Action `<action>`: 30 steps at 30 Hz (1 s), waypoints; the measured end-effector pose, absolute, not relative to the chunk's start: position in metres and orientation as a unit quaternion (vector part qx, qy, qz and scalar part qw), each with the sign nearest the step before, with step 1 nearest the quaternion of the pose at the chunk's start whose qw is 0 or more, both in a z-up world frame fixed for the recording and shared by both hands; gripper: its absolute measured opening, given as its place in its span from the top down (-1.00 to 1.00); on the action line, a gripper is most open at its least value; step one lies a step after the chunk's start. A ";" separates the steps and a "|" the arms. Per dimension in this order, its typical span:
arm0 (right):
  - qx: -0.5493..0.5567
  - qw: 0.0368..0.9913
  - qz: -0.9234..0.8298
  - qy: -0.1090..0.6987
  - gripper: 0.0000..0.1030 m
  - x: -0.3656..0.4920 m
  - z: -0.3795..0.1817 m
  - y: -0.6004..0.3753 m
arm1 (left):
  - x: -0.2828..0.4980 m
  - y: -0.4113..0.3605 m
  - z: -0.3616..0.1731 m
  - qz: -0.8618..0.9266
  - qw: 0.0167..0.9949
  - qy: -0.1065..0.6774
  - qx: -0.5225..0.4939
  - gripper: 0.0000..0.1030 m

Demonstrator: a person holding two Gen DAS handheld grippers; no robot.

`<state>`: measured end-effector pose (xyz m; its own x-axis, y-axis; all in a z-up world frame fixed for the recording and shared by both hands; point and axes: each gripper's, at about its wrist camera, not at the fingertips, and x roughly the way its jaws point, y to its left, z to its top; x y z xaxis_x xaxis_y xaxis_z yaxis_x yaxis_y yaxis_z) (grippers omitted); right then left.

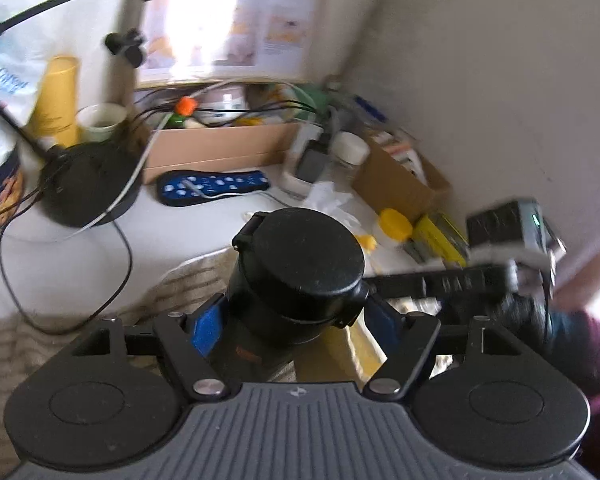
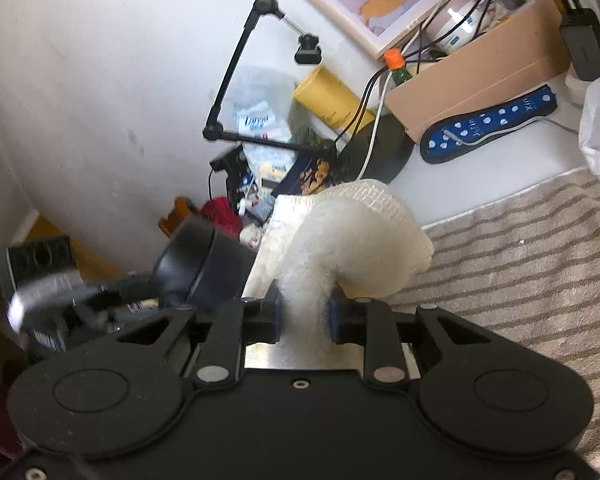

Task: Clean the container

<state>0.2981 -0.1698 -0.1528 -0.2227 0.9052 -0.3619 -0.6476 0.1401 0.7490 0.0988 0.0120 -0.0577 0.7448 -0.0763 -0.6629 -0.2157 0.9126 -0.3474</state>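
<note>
- Left gripper [image 1: 296, 316], blue-padded jaws closed round the neck of a black cylindrical container with a flip-cap lid [image 1: 300, 276]; container held off the surface, lid shut.
- Right gripper [image 2: 304, 316], jaws pinched on a folded white waffle-weave cloth [image 2: 352, 240], cloth bulging up above the jaws.
- Right wrist view: container [image 2: 204, 268] just left of the cloth, near it; contact not clear.
- Grey-and-white striped towel [image 2: 520, 248] covers the near edge of the white surface [image 1: 80, 248].
- Progress: cloth and container both in hand, wiping looks to be in hand or close; how clean the container is, cannot tell, so done versus left stays unsettled.
</note>
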 end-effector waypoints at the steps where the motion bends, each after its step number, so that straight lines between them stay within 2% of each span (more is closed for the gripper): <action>1: 0.144 0.605 0.641 0.450 0.56 0.298 -0.154 -0.170 | 0.100 0.010 -0.057 0.042 0.912 0.358 -0.197 -0.42; 6: 0.145 0.598 0.645 0.453 0.55 0.299 -0.157 -0.176 | 0.096 0.005 -0.057 -0.058 0.935 0.349 -0.022 -0.31; 9: 0.147 0.601 0.641 0.454 0.55 0.301 -0.159 -0.180 | 0.099 0.016 -0.059 -0.087 0.930 0.358 -0.013 -0.31; 15: 0.151 0.606 0.643 0.443 0.55 0.299 -0.154 -0.181 | 0.101 0.017 -0.045 0.004 0.917 0.362 -0.167 -0.48; 18: 0.149 0.604 0.648 0.440 0.55 0.295 -0.153 -0.179 | 0.105 0.013 -0.043 0.070 0.901 0.356 -0.239 -0.49; 20: 0.150 0.601 0.650 0.440 0.55 0.294 -0.153 -0.179 | 0.108 0.004 -0.043 0.079 0.908 0.364 -0.192 -0.48; 21: 0.150 0.601 0.650 0.440 0.55 0.295 -0.153 -0.179 | 0.109 -0.001 -0.043 0.073 0.913 0.370 -0.154 -0.37; 23: 0.151 0.601 0.650 0.440 0.55 0.297 -0.153 -0.180 | 0.109 -0.004 -0.044 0.039 0.922 0.375 -0.092 -0.37; 30: 0.166 0.595 0.655 0.436 0.55 0.301 -0.150 -0.185 | 0.102 0.012 -0.049 -0.070 0.931 0.358 -0.006 -0.38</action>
<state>0.3013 -0.1852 -0.1497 -0.2370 0.9239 -0.3005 -0.6339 0.0873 0.7685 0.1024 0.0116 -0.0494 0.7341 -0.1343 -0.6656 0.1263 0.9901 -0.0605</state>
